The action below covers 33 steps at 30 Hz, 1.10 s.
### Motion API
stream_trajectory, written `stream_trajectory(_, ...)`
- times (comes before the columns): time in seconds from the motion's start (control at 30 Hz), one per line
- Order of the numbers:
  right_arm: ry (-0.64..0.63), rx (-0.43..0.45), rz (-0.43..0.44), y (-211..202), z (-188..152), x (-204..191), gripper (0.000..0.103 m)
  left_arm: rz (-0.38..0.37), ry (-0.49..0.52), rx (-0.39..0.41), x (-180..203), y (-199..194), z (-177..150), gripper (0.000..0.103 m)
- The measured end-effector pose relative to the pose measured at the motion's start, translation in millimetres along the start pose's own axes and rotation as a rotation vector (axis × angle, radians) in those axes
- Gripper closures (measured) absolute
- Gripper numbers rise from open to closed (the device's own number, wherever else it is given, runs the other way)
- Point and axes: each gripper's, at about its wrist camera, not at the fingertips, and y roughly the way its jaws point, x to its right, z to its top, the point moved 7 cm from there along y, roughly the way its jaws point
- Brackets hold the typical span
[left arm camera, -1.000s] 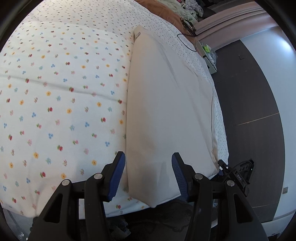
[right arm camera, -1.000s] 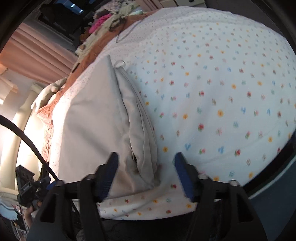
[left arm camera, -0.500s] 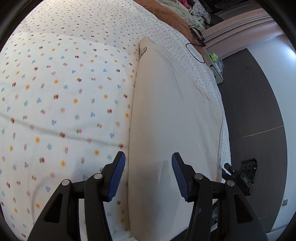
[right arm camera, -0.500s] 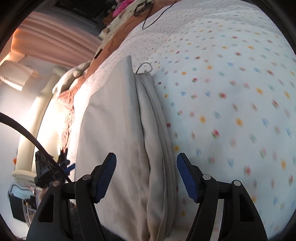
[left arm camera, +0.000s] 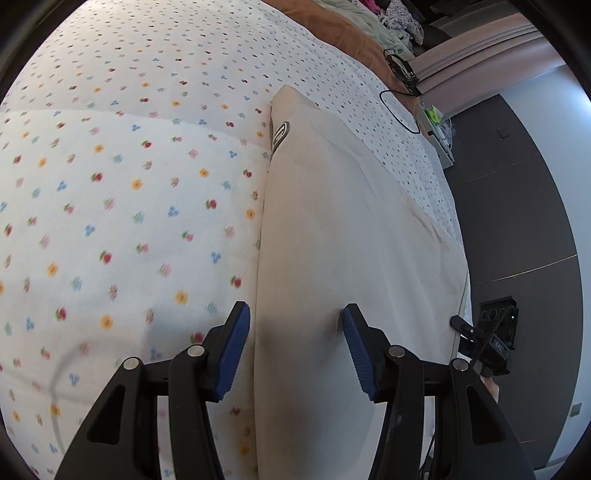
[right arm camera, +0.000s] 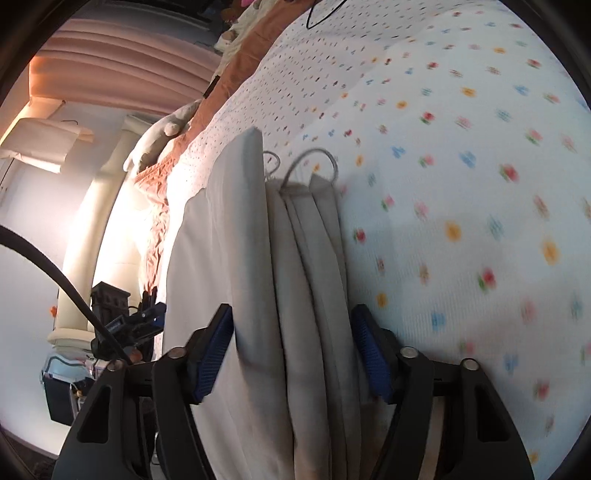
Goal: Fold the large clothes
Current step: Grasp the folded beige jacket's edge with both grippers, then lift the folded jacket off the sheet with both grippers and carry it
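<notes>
Folded cream garment (left arm camera: 343,229): lying lengthwise on a bed, on a floral-print bedspread (left arm camera: 122,206), near the bed's edge beside a dark floor (left arm camera: 517,221). A small label is showing at its far end. From the right wrist view the same garment (right arm camera: 295,277) is presenting a stack of folded layers, with a thin cord loop (right arm camera: 314,162) sticking out at the far end.

Left gripper (left arm camera: 295,347): hanging over the garment's long edge, blue pads standing apart, one on either side of that edge, gripping nothing.

Right gripper (right arm camera: 291,347): jaws closing, the layered folds sitting between the blue pads, which are lying close against the cloth on both sides; whether they are pressing yet cannot be told.

Background: brown blanket (left arm camera: 354,33) and black cable (left arm camera: 399,110) lying at the bed's far end; pink curtain (right arm camera: 122,66).
</notes>
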Motion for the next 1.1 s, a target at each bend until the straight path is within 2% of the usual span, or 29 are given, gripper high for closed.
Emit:
stream_trajectory(0.13,0.018,-0.036,0.038,18,23,6,0.052,-0.011,-0.003,-0.003,1,9,14,0.050)
stream_trajectory(0.33,0.011,-0.087,0.073,42,51,7,0.053,0.002,0.003,0.001,3,21,29,0.050)
stream_trajectory(0.5,-0.002,-0.112,0.065,61,67,1,0.054,0.037,0.013,0.022,6,29,40,0.052)
stream_trajectory(0.63,-0.029,-0.105,0.020,73,73,-6,0.067,0.075,0.043,0.033,6,36,47,0.061)
stream_trajectory(0.77,-0.039,-0.079,-0.005,60,60,-15,0.081,0.084,0.060,0.059,14,26,46,0.074)
stream_trajectory(0.87,-0.077,-0.038,-0.017,49,51,-35,0.089,0.086,0.089,0.089,27,10,44,0.080)
stream_trajectory(1.1,-0.167,0.082,-0.036,15,18,-87,0.092,0.084,0.164,0.177,65,-39,35,0.083)
